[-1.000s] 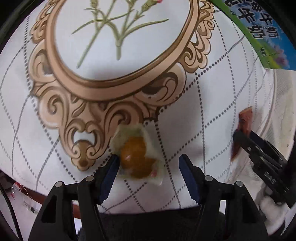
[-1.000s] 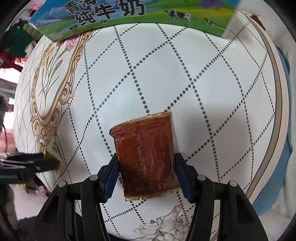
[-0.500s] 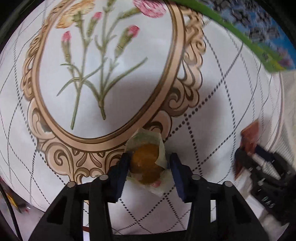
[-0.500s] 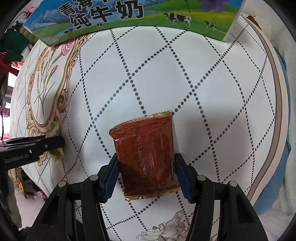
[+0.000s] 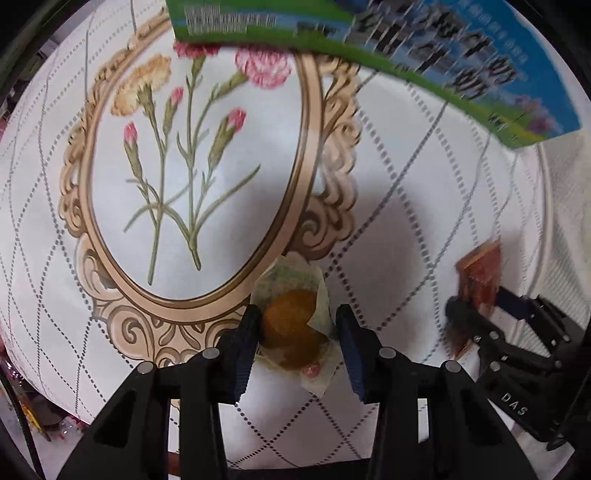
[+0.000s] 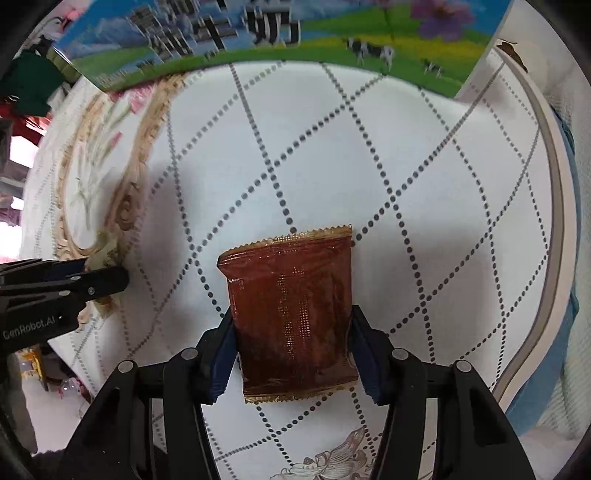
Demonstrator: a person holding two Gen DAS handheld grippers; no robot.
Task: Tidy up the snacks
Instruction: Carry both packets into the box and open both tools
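Note:
My left gripper [image 5: 295, 336] is shut on a small clear-wrapped orange-brown snack [image 5: 291, 332] and holds it above the patterned tablecloth [image 5: 406, 221]. My right gripper [image 6: 291, 343] is shut on a flat red-brown snack packet [image 6: 291, 310] with gold crimped ends. The packet also shows in the left wrist view [image 5: 480, 273], far right, in the right gripper [image 5: 476, 314]. The left gripper [image 6: 103, 277] shows at the left edge of the right wrist view with the wrapped snack [image 6: 103, 251].
A green and blue milk carton box [image 6: 258, 33] stands at the far side of the table; it also shows in the left wrist view [image 5: 424, 55]. The table's curved edge [image 6: 554, 229] runs on the right, with blue fabric [image 6: 554, 350] beyond it.
The left gripper closed on the wrapped snack and lifted back with it; the milk box has come into its view. The right gripper keeps its hold on the packet and has moved nearer the box.

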